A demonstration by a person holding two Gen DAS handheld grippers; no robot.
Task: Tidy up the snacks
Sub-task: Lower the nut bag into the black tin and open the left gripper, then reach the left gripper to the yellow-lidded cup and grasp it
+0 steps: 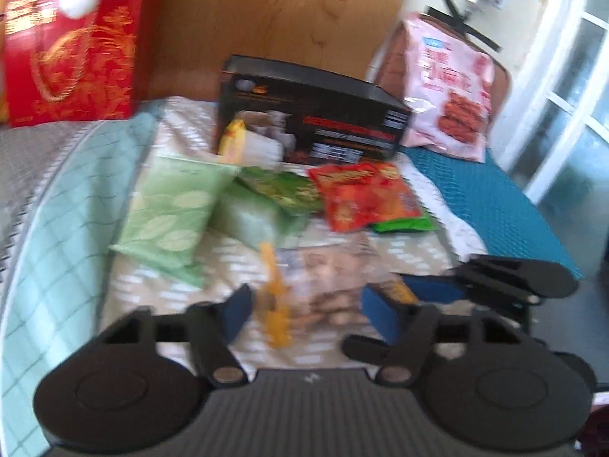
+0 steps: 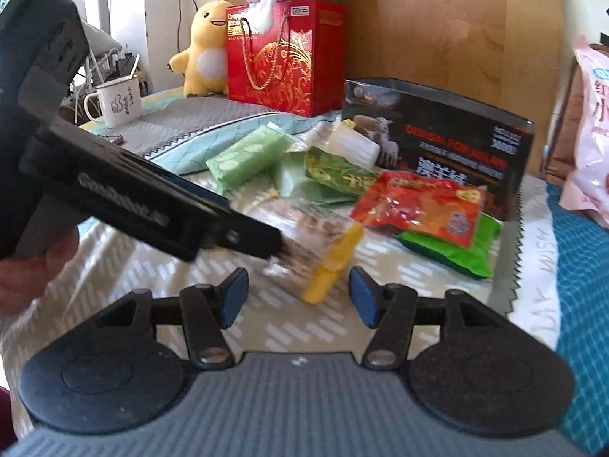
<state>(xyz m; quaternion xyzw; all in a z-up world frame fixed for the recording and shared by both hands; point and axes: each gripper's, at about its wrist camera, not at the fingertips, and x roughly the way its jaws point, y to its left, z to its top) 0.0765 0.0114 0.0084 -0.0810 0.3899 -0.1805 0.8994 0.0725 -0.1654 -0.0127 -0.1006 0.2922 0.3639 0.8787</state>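
A clear bag of brown snacks (image 1: 327, 285) with a yellow clip (image 1: 276, 304) lies on the bed between my left gripper's open fingers; the left gripper (image 1: 304, 310) hovers just above it. In the right wrist view the same bag (image 2: 300, 228) and clip (image 2: 335, 262) lie just ahead of my open right gripper (image 2: 298, 295). The left gripper's body (image 2: 144, 205) reaches in from the left, tip at the bag. The right gripper's fingers (image 1: 437, 289) show at the right of the left wrist view. A red snack pack (image 2: 418, 205), green packs (image 2: 338, 175) and a light green pack (image 2: 247, 158) lie behind.
A black open box (image 2: 456, 144) stands behind the snacks, holding a white bottle (image 2: 354, 144). A red gift bag (image 2: 285, 57), a yellow plush (image 2: 207, 49) and a mug (image 2: 118, 101) are at the back left. A pink bag (image 1: 453, 87) leans on a chair at right.
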